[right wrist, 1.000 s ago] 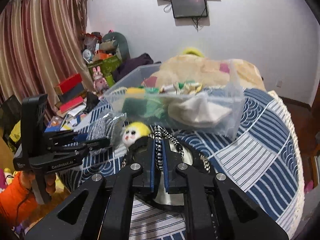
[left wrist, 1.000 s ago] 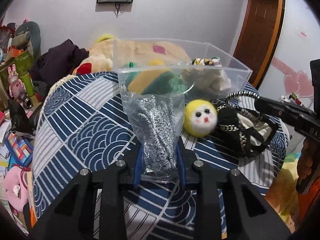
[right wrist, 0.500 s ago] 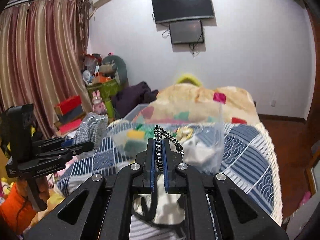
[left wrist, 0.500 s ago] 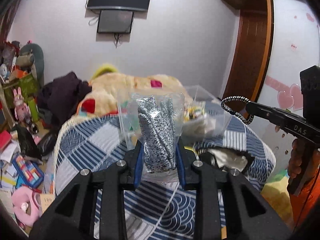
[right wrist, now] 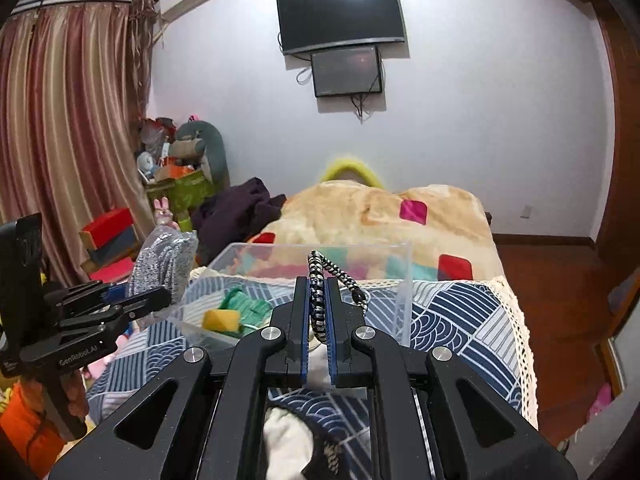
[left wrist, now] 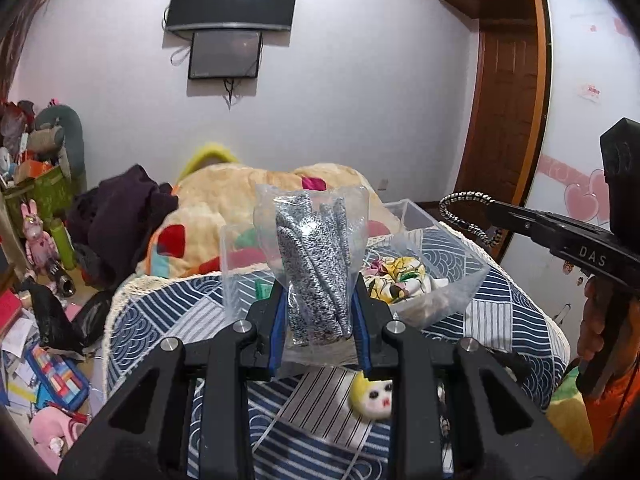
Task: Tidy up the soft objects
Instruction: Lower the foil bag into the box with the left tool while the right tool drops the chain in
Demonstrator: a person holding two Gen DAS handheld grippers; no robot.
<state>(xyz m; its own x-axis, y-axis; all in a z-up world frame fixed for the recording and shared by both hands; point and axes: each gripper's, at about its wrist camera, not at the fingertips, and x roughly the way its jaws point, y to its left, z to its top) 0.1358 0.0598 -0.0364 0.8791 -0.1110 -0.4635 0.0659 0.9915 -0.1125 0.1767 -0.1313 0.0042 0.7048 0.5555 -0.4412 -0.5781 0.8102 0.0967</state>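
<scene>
Change since the earlier frames: both held items, then low at the tabletop, are now raised above the clear plastic bin (left wrist: pixel 436 280).

Left wrist view. Left gripper (left wrist: pixel 318 328): jaws narrow, clamped on the lower part of a clear bag of grey-speckled gloves (left wrist: pixel 314 264), held upright in front of the bin's near wall. Bin: on the blue wave-pattern tablecloth (left wrist: pixel 160 320), holding a floral fabric piece (left wrist: pixel 394 278). Yellow-haired doll head (left wrist: pixel 372 394): on the cloth below the jaws, outside the bin. Right gripper: enters from the right, a braided cord strap (left wrist: pixel 466 216) looped at its tip.

Right wrist view. Right gripper (right wrist: pixel 318 320): jaws nearly closed on the strap, whose black-and-white pouch (right wrist: pixel 296 444) hangs below, partly hidden. Bin contents seen: yellow sponge (right wrist: pixel 222 320), green cloth (right wrist: pixel 246 306). Left gripper at left, holding the bag of gloves beside the bin's left corner.

Status, as judged: several items binned; gloves and pouch in transit, not released; doll head left.
</scene>
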